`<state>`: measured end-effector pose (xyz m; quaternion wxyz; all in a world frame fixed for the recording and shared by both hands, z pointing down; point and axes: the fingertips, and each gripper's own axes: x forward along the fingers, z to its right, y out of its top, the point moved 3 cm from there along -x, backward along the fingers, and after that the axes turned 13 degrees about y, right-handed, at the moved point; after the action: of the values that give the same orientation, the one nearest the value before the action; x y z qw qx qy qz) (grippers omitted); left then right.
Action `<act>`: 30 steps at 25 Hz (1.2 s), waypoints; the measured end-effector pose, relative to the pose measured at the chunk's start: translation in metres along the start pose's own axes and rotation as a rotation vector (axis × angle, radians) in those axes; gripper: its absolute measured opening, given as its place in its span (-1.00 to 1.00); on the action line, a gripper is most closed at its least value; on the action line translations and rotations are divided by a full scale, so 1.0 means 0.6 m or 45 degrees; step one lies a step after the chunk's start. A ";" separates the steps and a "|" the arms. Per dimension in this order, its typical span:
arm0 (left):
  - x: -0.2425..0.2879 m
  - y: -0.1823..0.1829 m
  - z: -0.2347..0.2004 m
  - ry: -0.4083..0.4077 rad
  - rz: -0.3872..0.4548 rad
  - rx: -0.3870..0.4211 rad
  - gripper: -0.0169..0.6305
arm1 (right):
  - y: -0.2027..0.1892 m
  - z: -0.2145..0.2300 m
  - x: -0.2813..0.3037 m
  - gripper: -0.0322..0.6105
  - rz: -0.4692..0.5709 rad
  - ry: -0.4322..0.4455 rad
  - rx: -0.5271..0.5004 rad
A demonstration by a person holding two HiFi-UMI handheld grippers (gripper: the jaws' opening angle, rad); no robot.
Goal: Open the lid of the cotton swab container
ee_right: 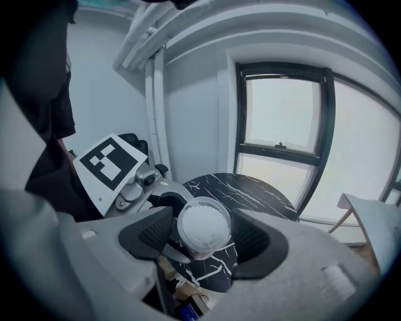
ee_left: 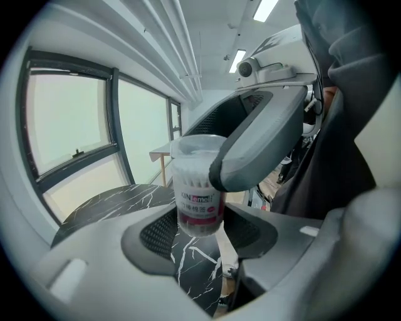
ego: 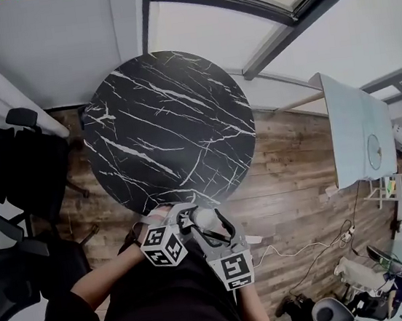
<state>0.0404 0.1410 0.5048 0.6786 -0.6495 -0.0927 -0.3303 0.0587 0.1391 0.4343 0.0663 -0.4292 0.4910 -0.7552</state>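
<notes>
Grey plastic sits nearest, close against the person's dark top: the left gripper (ee_left: 199,233) has its 2 ribbed pads (ee_left: 156,233) pressed on the lower sides of the cotton swab container (ee_left: 199,197), holding it in the air at the near edge of the table. The right gripper (ee_right: 203,235) meets the container end-on, looking onto its clear lid (ee_right: 203,224) with white swab tips showing through. Its 2 jaws stand wide on either side of the lid, a thin gap at each pad, gripping nothing. In the left gripper view 1 of those jaws crosses the container's upper right. Beyond lies the round black marble table (ego: 167,124), then the wood floor (ego: 298,172), 2 black chairs (ego: 1,175) at the left, and windows (ee_right: 282,113) farthest off.
</notes>
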 end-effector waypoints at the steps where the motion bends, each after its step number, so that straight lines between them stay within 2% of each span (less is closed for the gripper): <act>1: 0.000 0.000 0.002 -0.003 0.001 0.002 -0.21 | -0.003 0.001 -0.002 0.00 0.001 -0.005 0.003; 7: 0.000 0.000 0.007 -0.006 0.005 0.012 -0.21 | -0.006 0.002 -0.010 -0.09 0.012 -0.016 0.010; 20: -0.008 0.001 0.013 -0.018 0.038 0.000 -0.21 | -0.006 -0.002 -0.018 -0.10 0.039 0.028 0.046; 30: -0.010 0.006 0.014 -0.038 0.074 0.002 -0.21 | -0.002 -0.005 -0.024 -0.10 0.049 0.002 0.038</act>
<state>0.0405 0.1509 0.4998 0.6870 -0.6561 -0.0842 -0.3008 0.0656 0.1493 0.4264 0.0868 -0.4180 0.4879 -0.7613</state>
